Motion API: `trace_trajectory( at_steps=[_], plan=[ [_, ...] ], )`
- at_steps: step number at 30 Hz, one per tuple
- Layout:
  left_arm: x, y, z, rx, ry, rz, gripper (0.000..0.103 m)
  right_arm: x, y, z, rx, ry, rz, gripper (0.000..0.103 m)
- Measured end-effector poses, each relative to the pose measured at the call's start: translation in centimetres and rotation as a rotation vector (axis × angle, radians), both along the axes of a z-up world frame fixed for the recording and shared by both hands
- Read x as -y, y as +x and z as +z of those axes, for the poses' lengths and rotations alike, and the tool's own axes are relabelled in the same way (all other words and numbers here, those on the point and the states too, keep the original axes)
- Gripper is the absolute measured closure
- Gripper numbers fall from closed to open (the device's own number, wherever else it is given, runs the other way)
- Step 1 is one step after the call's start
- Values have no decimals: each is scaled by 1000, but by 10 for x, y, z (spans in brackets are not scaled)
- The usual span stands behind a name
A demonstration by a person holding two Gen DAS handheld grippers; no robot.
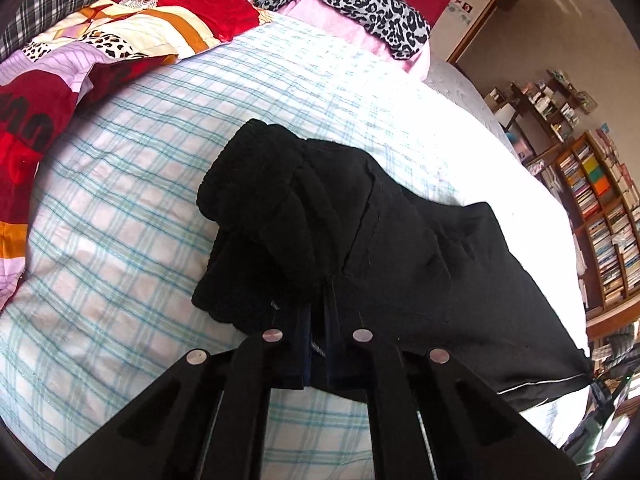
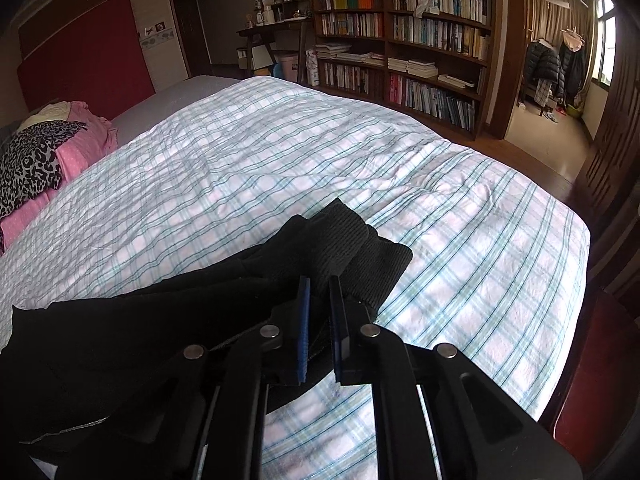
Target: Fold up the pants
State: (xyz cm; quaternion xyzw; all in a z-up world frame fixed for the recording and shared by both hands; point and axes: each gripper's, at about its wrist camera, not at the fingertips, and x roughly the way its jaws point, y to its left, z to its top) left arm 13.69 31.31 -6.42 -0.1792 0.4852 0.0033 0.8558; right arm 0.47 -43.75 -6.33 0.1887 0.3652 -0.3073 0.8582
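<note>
Big bed [image 2: 280, 152] with a checked sheet, black pants [image 1: 400, 248] lying bunched on its near edge. Left tool [image 1: 318, 300] is pinched tight on a pants cuff, right tool [image 2: 320, 300] is clamped on another ribbed cuff [image 2: 352, 252].

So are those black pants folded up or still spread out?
Bunched, not neatly folded: the black pants lie rumpled on the checked bedsheet, ribbed cuffs heaped up.
</note>
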Motion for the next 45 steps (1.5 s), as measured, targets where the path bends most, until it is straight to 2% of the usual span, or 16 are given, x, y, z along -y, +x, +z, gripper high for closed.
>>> trace_trajectory(
  at_steps=[5,6,7,9,10,13,15,16,19,23,26,30,33,35,41,45],
  plan=[
    [4,-7,-48,-84,52,8,98,7,-3,-41,-97,13,-4,93],
    [6,-8,-51,-78,72,-4,97,5,-5,-45,-101,-3,-2,87],
    [11,-8,-50,-70,118,-25,95,3,-6,-44,-103,-23,-2,80],
    [22,-7,-47,-65,197,-59,93,5,-7,-38,-119,-61,-36,37],
    [26,-6,-44,-69,225,-72,93,7,-10,-34,-110,-62,-51,34],
    [33,-9,-29,-47,285,-63,86,5,-21,-15,-67,-80,-64,34],
    [38,-15,-16,-17,360,-30,67,-8,-24,-2,-48,-109,-36,34],
    [41,-17,-8,10,395,-11,53,-18,-23,3,-44,-130,-15,34],
    [53,-26,14,99,461,9,52,-55,-16,11,-15,-129,80,34],
    [81,-27,26,158,392,-55,50,-121,12,2,6,-34,319,34],
    [129,-19,19,161,334,-183,49,-168,36,-5,9,16,483,34],
    [197,-8,3,153,285,-366,48,-214,59,-14,-28,31,626,34],
    [235,-5,-14,128,270,-466,48,-231,65,-24,-79,51,674,34],
    [252,-1,-27,98,258,-516,43,-239,67,-33,-116,64,694,34],
    [278,5,-58,24,252,-607,43,-246,54,-55,-206,47,748,34],
    [286,-10,-72,15,284,-664,43,-250,38,-64,-232,28,783,34]
  ],
)
